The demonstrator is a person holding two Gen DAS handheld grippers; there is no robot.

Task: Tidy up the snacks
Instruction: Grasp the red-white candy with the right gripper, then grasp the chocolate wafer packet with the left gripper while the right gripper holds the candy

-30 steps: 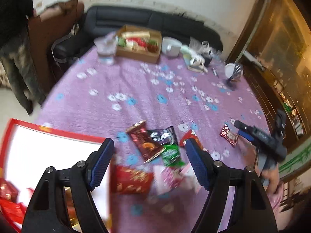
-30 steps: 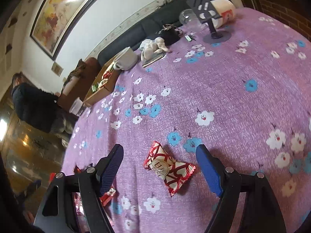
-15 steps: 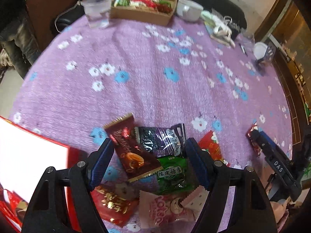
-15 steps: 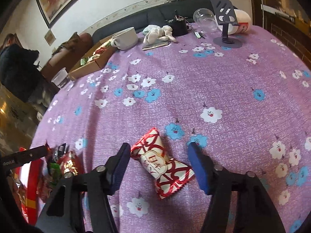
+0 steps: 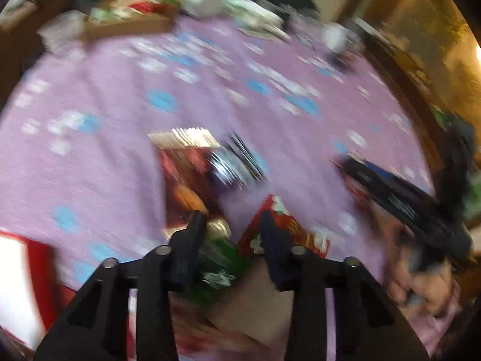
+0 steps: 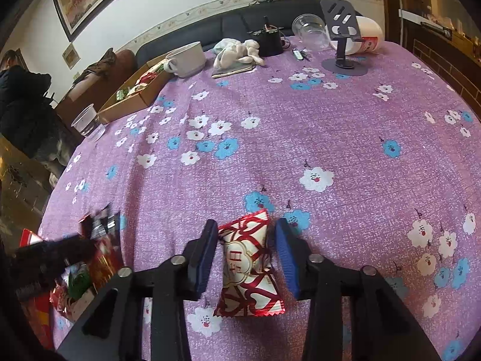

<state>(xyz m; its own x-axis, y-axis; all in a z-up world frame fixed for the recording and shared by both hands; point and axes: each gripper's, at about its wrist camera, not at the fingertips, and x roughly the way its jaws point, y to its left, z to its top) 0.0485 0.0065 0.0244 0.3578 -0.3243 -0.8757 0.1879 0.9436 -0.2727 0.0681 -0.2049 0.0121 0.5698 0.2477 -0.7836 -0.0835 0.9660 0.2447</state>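
Observation:
A red and white candy packet (image 6: 245,258) lies on the purple flowered tablecloth (image 6: 330,138). My right gripper (image 6: 245,230) straddles it, its jaws closing with the blue pads against the packet's sides. The left wrist view is blurred. My left gripper (image 5: 234,230) hovers low over a pile of snacks, its jaws closing. A green packet (image 5: 216,258) lies between its fingers, and bare cloth shows between the tips. A brown packet (image 5: 186,186), a dark packet (image 5: 237,165) and a red flowered packet (image 5: 285,228) lie around it. A red box (image 5: 39,258) sits at the left.
At the far side stand a cardboard box of snacks (image 6: 141,96), a white bowl (image 6: 186,60), a plastic cup (image 6: 87,120), a crumpled cloth (image 6: 237,51) and a phone stand (image 6: 342,36). A person in dark clothes (image 6: 21,105) stands beyond the table's left edge.
My left gripper dropped closer to the snack pile and its jaws narrowed. My right gripper's jaws closed in around the candy packet, which turned from slanted to nearly lengthwise between them.

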